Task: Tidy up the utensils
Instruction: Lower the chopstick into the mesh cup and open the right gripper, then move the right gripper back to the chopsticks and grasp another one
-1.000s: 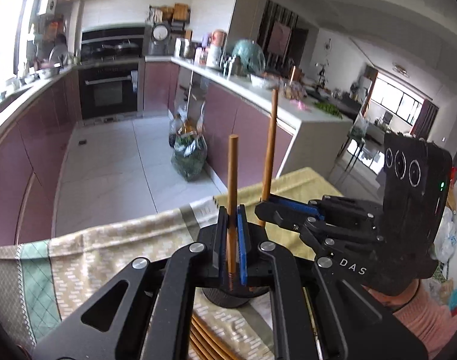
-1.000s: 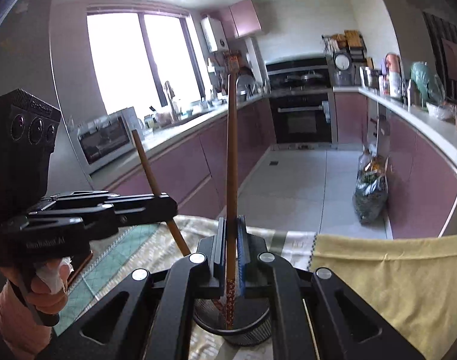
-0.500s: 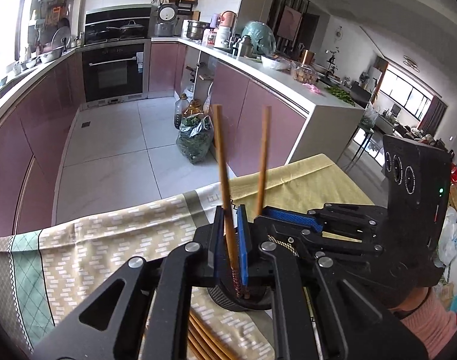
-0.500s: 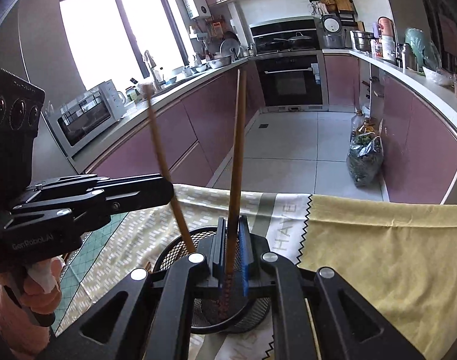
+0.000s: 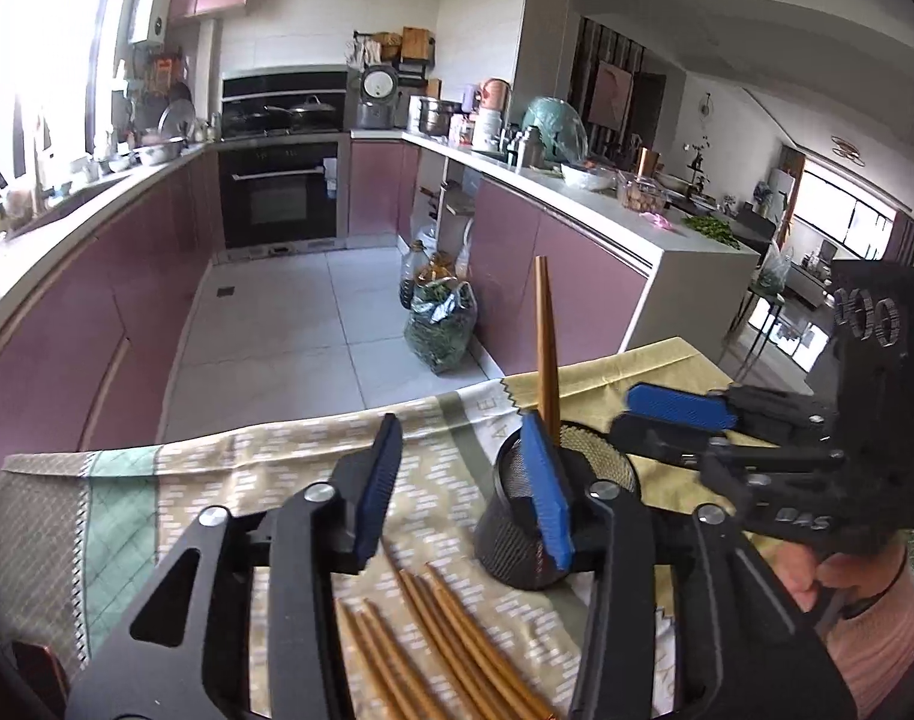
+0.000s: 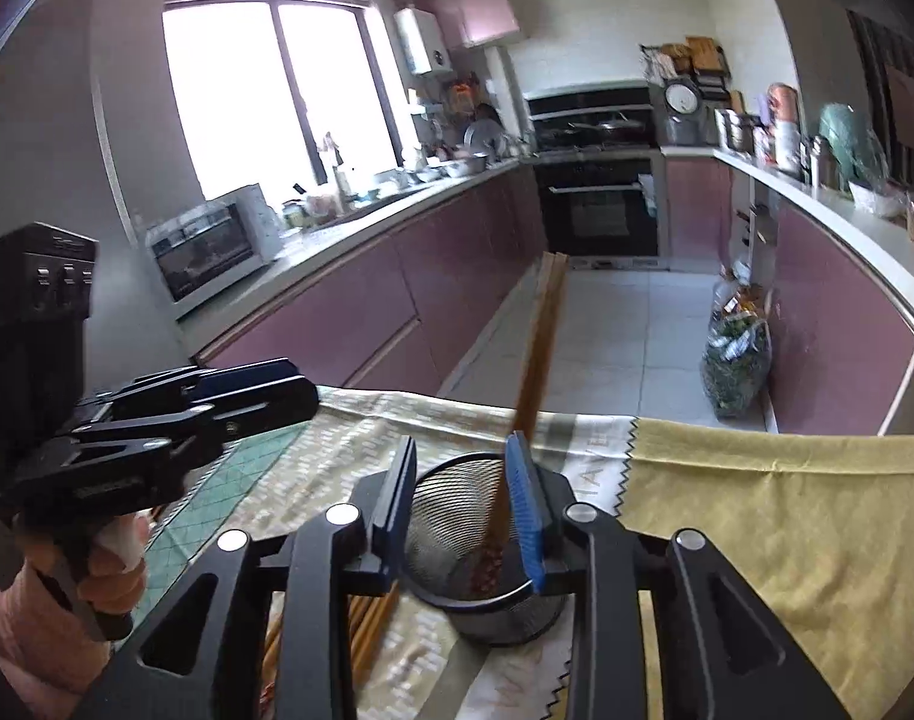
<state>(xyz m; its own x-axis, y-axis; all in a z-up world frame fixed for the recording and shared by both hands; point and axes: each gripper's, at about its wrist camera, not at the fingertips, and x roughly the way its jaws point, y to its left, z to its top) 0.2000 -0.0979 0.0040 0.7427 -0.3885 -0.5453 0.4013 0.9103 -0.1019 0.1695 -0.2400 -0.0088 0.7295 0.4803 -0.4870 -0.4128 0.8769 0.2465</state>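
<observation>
A black mesh cup (image 5: 511,540) (image 6: 450,510) stands on the patterned cloth. Two brown chopsticks (image 5: 544,348) (image 6: 541,348) stand in it side by side, leaning a little. My left gripper (image 5: 463,486) (image 6: 306,387) is just left of the cup; its jaws are opening, with nothing between them. My right gripper (image 6: 461,501) (image 5: 625,414) hangs over the cup; its jaws are opening too. The chopsticks pass between them, close to the right pad, and are not pinched. Several more chopsticks (image 5: 444,630) (image 6: 372,618) lie flat on the cloth near me.
The table carries a beige and green patterned cloth (image 5: 246,480) and a yellow cloth (image 6: 787,510) to the right. Beyond its far edge lies the kitchen floor, with purple cabinets on both sides and a bag of greens (image 5: 438,324) on the tiles.
Both grippers have let go of their chopsticks, which now stand together in the cup. Both pairs of jaws have parted. The left gripper has shifted left and down, off the cup.
</observation>
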